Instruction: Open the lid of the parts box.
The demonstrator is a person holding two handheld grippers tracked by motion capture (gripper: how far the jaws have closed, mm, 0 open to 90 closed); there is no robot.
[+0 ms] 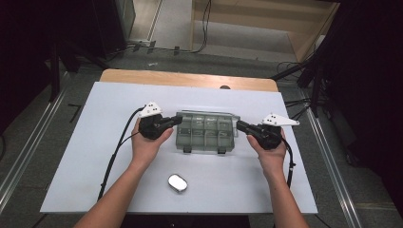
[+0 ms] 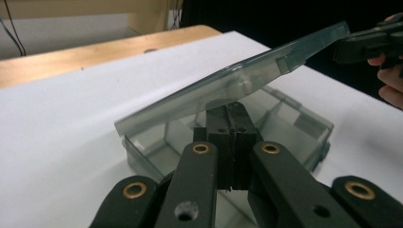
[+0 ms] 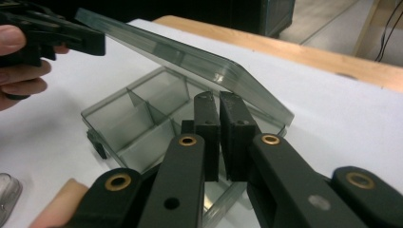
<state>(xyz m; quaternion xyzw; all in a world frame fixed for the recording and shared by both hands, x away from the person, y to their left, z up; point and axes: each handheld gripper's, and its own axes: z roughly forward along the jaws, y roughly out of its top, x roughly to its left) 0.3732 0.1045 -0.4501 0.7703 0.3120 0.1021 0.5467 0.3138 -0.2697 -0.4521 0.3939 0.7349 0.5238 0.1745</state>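
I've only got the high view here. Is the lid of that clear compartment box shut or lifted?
Observer: Lifted. In the left gripper view the lid tilts up off the box, with the side nearer the person raised.
Operator: What's holding it up?
Observer: The left gripper, fingers shut together, sits under the lid, and its tips seem to be against the underside.
Operator: And the right one?
Observer: The right gripper is also under the lid, with a thin gap between its fingers and nothing in it.
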